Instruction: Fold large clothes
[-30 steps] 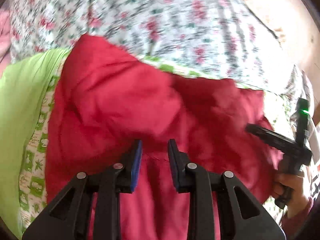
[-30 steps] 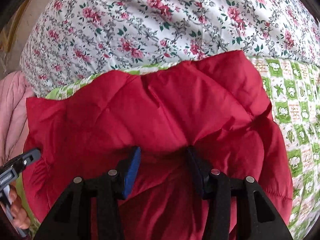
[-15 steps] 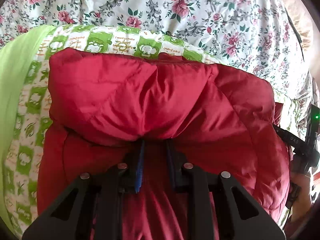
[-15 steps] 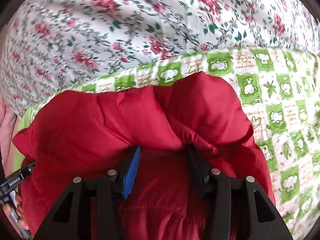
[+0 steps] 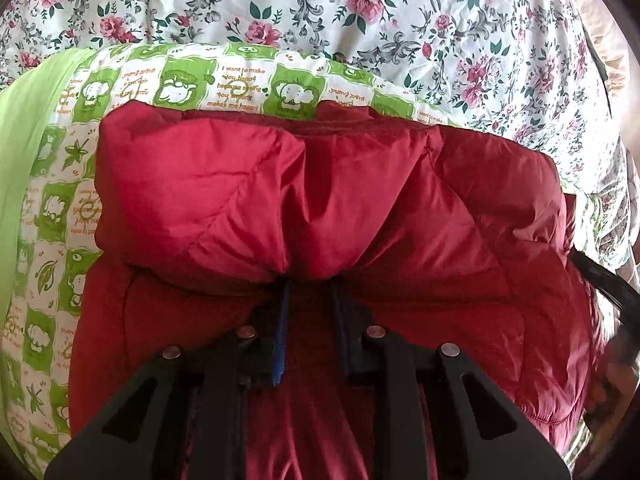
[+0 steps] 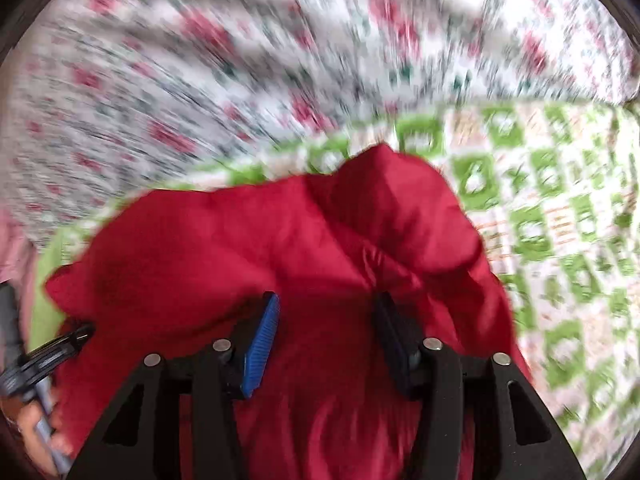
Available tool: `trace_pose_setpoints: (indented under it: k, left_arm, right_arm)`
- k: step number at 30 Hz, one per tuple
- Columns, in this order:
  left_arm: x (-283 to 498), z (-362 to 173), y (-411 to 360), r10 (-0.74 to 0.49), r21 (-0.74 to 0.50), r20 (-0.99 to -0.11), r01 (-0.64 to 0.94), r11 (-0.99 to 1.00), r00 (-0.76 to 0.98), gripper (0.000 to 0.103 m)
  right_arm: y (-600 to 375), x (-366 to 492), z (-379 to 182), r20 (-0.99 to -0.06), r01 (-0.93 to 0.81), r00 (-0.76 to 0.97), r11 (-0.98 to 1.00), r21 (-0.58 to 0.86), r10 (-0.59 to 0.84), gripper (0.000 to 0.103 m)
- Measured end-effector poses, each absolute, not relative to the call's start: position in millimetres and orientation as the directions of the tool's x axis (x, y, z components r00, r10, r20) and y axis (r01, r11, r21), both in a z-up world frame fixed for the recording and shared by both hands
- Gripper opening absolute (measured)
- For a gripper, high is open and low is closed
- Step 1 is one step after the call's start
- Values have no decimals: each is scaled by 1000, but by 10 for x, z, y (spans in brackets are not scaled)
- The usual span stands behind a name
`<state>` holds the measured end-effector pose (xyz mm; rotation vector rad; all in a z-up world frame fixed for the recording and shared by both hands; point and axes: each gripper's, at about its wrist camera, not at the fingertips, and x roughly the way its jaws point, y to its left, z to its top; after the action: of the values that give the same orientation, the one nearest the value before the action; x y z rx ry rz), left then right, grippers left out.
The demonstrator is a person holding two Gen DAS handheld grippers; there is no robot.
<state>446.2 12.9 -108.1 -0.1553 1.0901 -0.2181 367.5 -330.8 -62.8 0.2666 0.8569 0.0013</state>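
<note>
A red padded jacket (image 5: 320, 208) lies bunched on a green-and-white printed blanket (image 5: 188, 80). My left gripper (image 5: 310, 292) is shut on a fold of the jacket; the fabric bulges over its tips and hides them. In the right wrist view, which is blurred by motion, the same jacket (image 6: 280, 248) fills the lower middle. My right gripper (image 6: 326, 312) stands open, its fingers wide apart with red fabric between and over them. The left gripper (image 6: 44, 356) shows at the left edge, held in a hand.
A floral bedsheet (image 5: 360, 8) covers the bed beyond the blanket, also seen blurred in the right wrist view (image 6: 200, 60). A plain light-green cloth (image 5: 24, 128) lies at the left. A pink garment (image 6: 12, 248) is at the far left.
My left gripper closed on the jacket and carried the fold away from the floral sheet. My right gripper stayed open and is now moving fast, with the jacket's edge drawn back over the green blanket.
</note>
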Motion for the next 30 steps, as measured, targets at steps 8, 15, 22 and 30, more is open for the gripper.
trace_pose_setpoints:
  k: [8,15,22,30]
  left_arm:
    - [4441,-1053,99,-239,-217,-864,100,971,443,19]
    - [3973,-601,228,-235,-212,-844,102,972,482,19]
    - [3193,-256,455,-310,-280,-794,138,950,523,19]
    - [3073,-571,460,-336,-313,-820,128,941,463,19]
  right_arm:
    - [-3333,2991,-729,-782,48,619,991,124,68,52]
    - [-3336,3041,-967,-789,72,610,987,142,69,53]
    - [-3392,3036,-886,-800,95,590,976,198,105,53]
    - [-3465,2801,-814,-825,118,558,977,180,84,52]
